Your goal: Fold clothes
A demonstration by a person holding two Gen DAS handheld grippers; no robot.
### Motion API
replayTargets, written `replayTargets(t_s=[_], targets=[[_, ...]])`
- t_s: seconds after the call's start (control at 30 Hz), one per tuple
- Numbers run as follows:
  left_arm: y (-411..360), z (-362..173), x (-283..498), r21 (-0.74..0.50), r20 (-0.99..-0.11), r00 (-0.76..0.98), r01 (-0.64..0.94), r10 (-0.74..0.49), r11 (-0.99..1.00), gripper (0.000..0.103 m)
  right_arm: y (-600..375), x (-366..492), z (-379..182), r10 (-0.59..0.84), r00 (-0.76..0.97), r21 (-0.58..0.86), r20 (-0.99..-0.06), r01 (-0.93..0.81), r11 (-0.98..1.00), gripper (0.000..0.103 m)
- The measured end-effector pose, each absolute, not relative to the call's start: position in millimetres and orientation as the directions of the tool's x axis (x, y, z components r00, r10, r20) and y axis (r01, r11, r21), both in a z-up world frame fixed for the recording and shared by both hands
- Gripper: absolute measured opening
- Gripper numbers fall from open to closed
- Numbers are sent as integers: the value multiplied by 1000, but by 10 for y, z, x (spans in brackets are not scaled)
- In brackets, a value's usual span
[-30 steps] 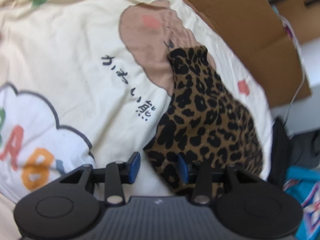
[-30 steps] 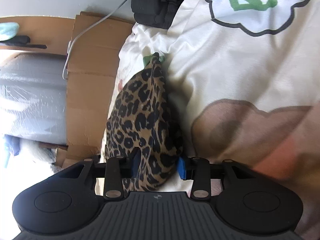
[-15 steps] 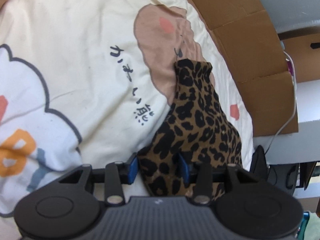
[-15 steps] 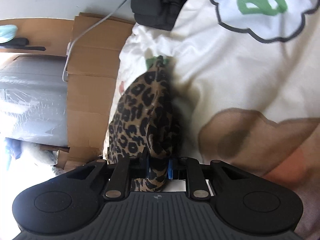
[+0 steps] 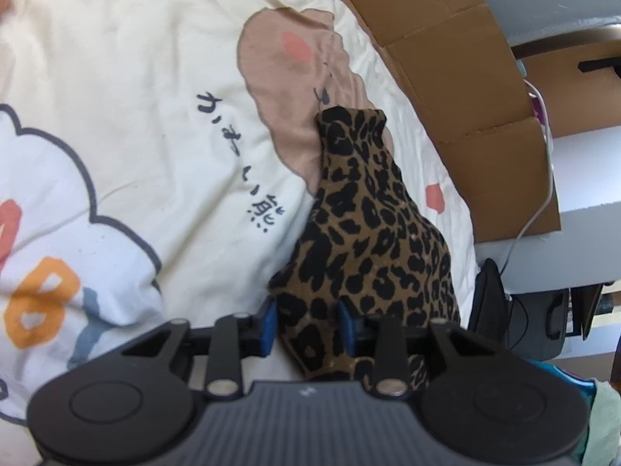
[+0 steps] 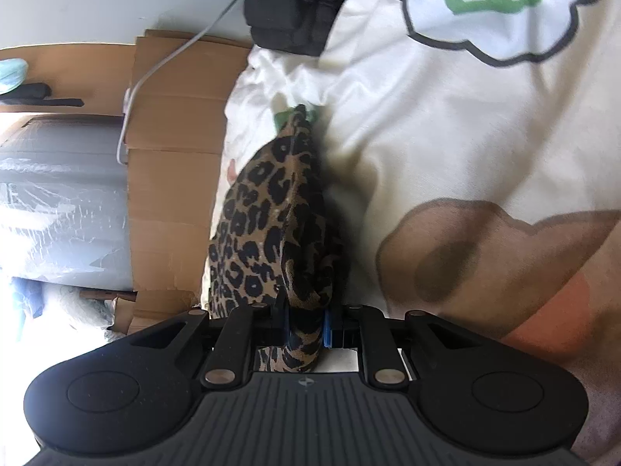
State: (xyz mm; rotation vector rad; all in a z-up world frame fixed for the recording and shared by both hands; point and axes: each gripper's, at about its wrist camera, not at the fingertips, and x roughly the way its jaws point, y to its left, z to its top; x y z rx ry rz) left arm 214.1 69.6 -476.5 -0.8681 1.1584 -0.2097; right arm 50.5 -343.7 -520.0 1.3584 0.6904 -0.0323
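Leopard garment [image 5: 372,233] between both tools' blue pads [image 5: 268,324].

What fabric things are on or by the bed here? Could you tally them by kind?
Leopard garment: 1
Cartoon quilt: 1
Black clothes pile: 1
Total: 3

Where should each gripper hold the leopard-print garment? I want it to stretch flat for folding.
One at each end. The leopard-print garment lies as a long narrow strip on the printed bedding, so the left gripper and right gripper each come in lengthwise and pinch a bunched end.
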Motion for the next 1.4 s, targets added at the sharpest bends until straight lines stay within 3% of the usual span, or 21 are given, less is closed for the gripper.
replayTargets(t_s=[0.4,0.47,0.63,1.07,1.4], targets=[[724,-4925,2251,-706,-697,438,-285,-567,648,28,-3407,564,-5247,374,788,871,-489,417,260,16],[739,-4903,2255,-705,-700,428,-284,-572,650,13,-3410,563,-5236,368,794,874,-483,419,245,14],[718,-4751,2252,-688,-711,422,-251,-563,681,7,-3385,536,-5144,364,793,870,-488,410,275,10],[772,-4411,2055,-654,-733,445,-254,-515,712,6,-3348,463,-4917,381,761,845,-525,411,342,8],[778,-4246,1821,-577,-793,415,-280,-445,767,6,-3285,459,-4747,403,684,788,-608,458,411,8]])
